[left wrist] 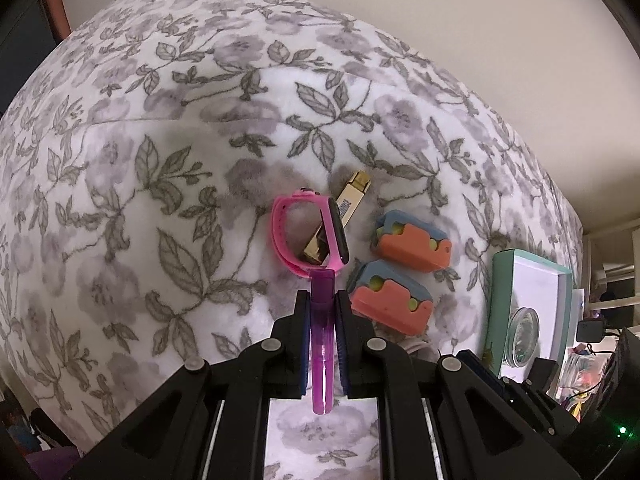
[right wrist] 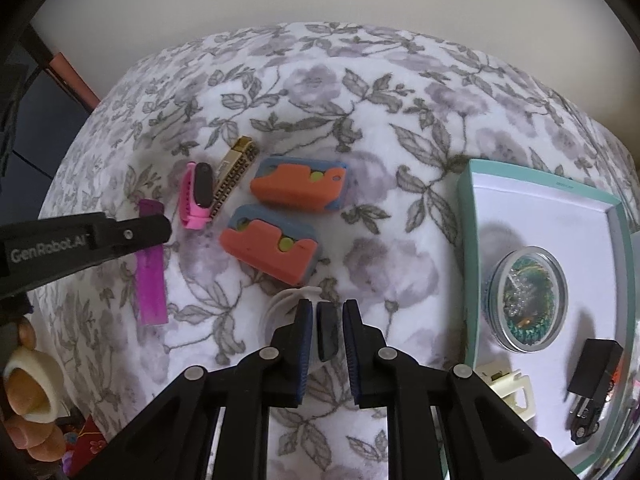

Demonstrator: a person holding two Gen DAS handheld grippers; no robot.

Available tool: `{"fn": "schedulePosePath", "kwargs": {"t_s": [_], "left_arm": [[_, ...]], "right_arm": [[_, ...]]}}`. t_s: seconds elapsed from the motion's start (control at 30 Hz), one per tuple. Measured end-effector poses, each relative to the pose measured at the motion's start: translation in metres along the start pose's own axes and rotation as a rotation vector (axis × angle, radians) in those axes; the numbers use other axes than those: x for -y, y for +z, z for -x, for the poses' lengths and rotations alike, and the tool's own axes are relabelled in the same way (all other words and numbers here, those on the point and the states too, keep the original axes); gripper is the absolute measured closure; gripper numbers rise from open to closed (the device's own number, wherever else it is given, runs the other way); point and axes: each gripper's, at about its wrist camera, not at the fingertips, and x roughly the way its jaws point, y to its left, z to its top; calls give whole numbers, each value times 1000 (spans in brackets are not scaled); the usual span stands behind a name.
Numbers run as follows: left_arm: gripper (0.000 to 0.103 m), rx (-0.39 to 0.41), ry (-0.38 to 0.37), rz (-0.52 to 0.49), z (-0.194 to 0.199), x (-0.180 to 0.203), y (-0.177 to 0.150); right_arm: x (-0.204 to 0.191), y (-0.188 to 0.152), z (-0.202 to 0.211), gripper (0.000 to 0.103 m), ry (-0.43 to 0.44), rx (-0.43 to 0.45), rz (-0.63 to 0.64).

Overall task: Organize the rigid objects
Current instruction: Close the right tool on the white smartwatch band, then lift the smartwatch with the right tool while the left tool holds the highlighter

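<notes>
- Left wrist view: left tongs (left wrist: 324, 312) pinch a translucent purple tube (left wrist: 322, 340) about mid-length, pads tight on both sides; one end sticks out past the fingertips, the other runs back between the arms.
- Same view: beyond the tube's tip, a pink wristband (left wrist: 304, 232) stands on edge on the floral cloth (left wrist: 160, 160), its dark face turned right.
- A gold stick (left wrist: 348, 204) lies tilted behind the wristband, partly seen through the band's loop.
- Two orange-and-blue blocks (left wrist: 412, 236) lie just right of the wristband, one nearer the camera than the other, close together; whether they touch I cannot tell.
- Right wrist view: right tongs (right wrist: 327, 320) are nearly pressed together on a small dark flat piece (right wrist: 329, 336), held on edge between the pads.
- A white rounded item (right wrist: 288, 300) lies on the cloth directly under these tongs; identity unclear.
- Teal-rimmed white tray (right wrist: 540, 188) sits at the right on the cloth, well apart from the blocks.
- Inside the tray: a round clear case (right wrist: 528, 300) with green and blue contents, and a black plug-like item (right wrist: 596, 368) near the tray's right wall.
- A cream clip-shaped piece (right wrist: 510, 390) lies by the tray's near left corner.
- Left tongs show at the left edge of this view, gripping the purple tube above the cloth.
</notes>
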Motion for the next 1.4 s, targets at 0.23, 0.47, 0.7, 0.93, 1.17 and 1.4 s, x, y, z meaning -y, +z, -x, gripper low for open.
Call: {"fn": "schedulePosePath", "kwargs": {"t_s": [0.23,0.47,0.7,0.93,1.17,1.4], "left_arm": [[91,-3,0,-2,-2,1,0],[91,-14,7,3,-6,0,0],[91,-21,7,7,-8,-1,0],[91,-16,-2,3,-7,1,0],[91,-6,-52,-4,1,9,1],[91,38,-110,-55,19,38,-1]], "right_arm": [[-6,-3,-20,85,-5,-36,8],[-12,-8,-41,85,-78,-60,26],[8,-8,-38,88,45,-48,-74],[39,-11,-34,88,210,-46,-211],[53,-4,-1,88,216,42,-240],[91,-3,48,88,151,165,-310]]}}
